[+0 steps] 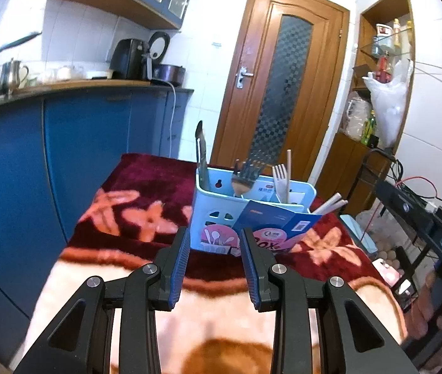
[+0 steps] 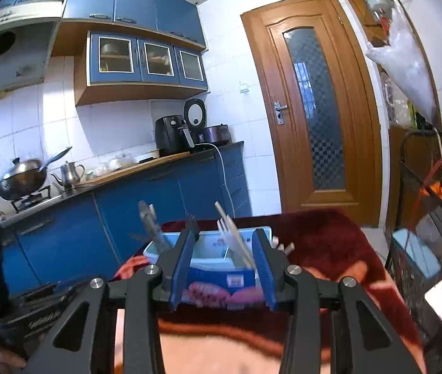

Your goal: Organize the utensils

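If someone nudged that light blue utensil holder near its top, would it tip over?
Possibly. The utensil holder looks like thin plastic, so probably light. It stands on a plush blanket, a soft footing. The tall tongs and forks sticking above its rim likely raise its balance.

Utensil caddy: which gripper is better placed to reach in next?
Right, probably. The right gripper is open with the utensil caddy showing between its fingers, close. The left gripper is open too, but appears farther back.

A glossy pale-blue plastic utensil caddy is sitting on plush maroon floral cloth. A shiny metal fork is gleaming inside.
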The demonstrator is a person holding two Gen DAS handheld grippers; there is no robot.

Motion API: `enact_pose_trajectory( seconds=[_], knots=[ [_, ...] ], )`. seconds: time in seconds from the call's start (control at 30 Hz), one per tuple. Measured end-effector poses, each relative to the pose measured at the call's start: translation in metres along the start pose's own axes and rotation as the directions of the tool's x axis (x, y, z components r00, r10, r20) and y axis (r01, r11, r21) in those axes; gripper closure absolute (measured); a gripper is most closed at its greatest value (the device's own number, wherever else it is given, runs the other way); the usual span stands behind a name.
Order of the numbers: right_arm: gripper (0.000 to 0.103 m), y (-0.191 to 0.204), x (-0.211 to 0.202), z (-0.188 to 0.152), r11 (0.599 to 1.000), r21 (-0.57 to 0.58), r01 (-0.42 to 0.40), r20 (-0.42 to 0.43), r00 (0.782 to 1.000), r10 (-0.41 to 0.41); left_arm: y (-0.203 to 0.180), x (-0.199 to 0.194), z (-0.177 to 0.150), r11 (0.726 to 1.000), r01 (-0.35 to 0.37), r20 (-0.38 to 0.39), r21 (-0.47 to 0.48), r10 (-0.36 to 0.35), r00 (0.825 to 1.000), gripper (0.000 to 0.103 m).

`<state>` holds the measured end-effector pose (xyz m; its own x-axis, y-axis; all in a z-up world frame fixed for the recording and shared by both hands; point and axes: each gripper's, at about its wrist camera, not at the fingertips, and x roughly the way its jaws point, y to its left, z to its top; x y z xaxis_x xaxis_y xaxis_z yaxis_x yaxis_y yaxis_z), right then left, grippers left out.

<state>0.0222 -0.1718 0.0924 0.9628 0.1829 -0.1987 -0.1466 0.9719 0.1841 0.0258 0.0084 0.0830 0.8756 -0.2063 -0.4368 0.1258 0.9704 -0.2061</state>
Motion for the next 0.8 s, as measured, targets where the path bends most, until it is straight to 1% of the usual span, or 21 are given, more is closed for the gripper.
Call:
enact_pose_trajectory(
  seconds=[0.17,0.23,0.37,0.43,0.47,0.6,0.67,0.7,0.73,0.8],
  knots=[
    [0.057,0.001,-0.025,-0.023,1.0,-0.004,0.028,-0.015,1.0,-0.028,-0.01,-0.015,-0.013,0.998,-0.01,0.021,0.065,0.008,1.0,0.069],
    [0.053,-0.001,-0.032,-0.033,0.999,-0.005,0.042,-0.022,0.999,-0.042,-0.012,-0.017,-0.022,0.996,-0.02,0.025,0.087,0.018,1.0,0.069],
    [0.046,-0.007,-0.038,-0.058,0.998,-0.013,0.068,-0.048,0.996,-0.069,-0.008,-0.017,-0.041,0.996,-0.04,0.015,0.085,0.039,0.999,0.069],
    [0.043,-0.01,-0.037,-0.07,0.996,-0.021,0.086,-0.062,0.994,-0.087,-0.006,-0.014,-0.048,0.995,-0.054,0.013,0.087,0.053,0.999,0.067],
    [0.042,-0.012,-0.037,-0.076,0.996,-0.022,0.091,-0.067,0.994,-0.092,-0.006,-0.012,-0.052,0.994,-0.066,0.015,0.09,0.065,0.998,0.062],
    [0.034,-0.018,-0.032,-0.094,0.993,-0.034,0.114,-0.07,0.991,-0.116,-0.001,-0.006,-0.068,0.991,-0.113,0.039,0.074,0.11,0.993,0.043],
    [0.027,-0.02,-0.029,-0.098,0.992,-0.044,0.122,-0.066,0.99,-0.124,0.001,-0.003,-0.072,0.988,-0.142,0.051,0.068,0.139,0.989,0.04],
    [0.02,-0.021,-0.027,-0.1,0.991,-0.047,0.123,-0.069,0.99,-0.126,0.001,-0.001,-0.075,0.985,-0.159,0.054,0.069,0.156,0.986,0.039],
    [0.017,-0.022,-0.025,-0.101,0.992,-0.049,0.12,-0.07,0.99,-0.123,0.002,0.0,-0.077,0.983,-0.169,0.053,0.071,0.165,0.985,0.038],
    [0.016,-0.023,-0.022,-0.104,0.99,-0.061,0.125,-0.068,0.989,-0.129,0.004,0.006,-0.08,0.98,-0.187,0.04,0.074,0.184,0.982,0.038]
  ],
)
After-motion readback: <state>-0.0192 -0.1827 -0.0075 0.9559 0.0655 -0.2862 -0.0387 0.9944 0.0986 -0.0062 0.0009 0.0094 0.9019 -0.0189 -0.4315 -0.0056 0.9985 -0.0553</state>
